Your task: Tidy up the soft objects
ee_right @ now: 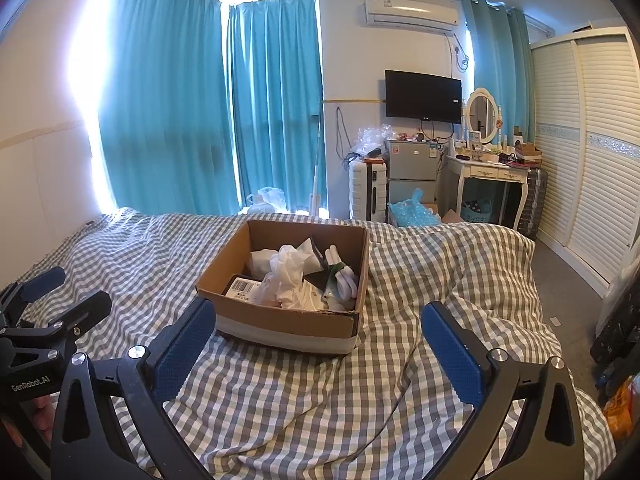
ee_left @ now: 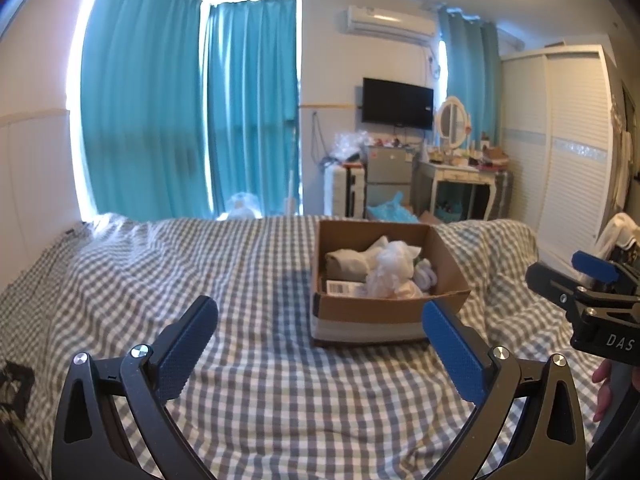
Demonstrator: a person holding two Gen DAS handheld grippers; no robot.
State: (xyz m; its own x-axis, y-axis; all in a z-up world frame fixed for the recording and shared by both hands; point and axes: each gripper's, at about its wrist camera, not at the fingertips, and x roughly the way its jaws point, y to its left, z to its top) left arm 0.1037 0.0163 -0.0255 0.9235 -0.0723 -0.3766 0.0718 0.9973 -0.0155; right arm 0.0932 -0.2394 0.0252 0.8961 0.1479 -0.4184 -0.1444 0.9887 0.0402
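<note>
A cardboard box (ee_left: 376,312) (ee_right: 280,320) stands on the checked bed. It holds a folded grey cloth (ee_left: 346,266), crumpled white fabric (ee_left: 390,270) (ee_right: 286,270), rolled white socks (ee_right: 342,276) and a packet with a barcode label (ee_right: 242,288). My left gripper (ee_left: 320,344) is open and empty, held above the bed in front of the box. My right gripper (ee_right: 320,344) is open and empty, also in front of the box. The right gripper shows at the right edge of the left wrist view (ee_left: 576,276), and the left gripper at the left edge of the right wrist view (ee_right: 60,292).
The grey-and-white checked bedspread (ee_right: 420,272) covers the whole bed. Beyond it stand teal curtains (ee_right: 192,120), a white suitcase (ee_right: 368,190), a small fridge (ee_right: 412,168), a dressing table with mirror (ee_right: 488,168) and a white wardrobe (ee_right: 592,152). A floor strip runs along the bed's right side.
</note>
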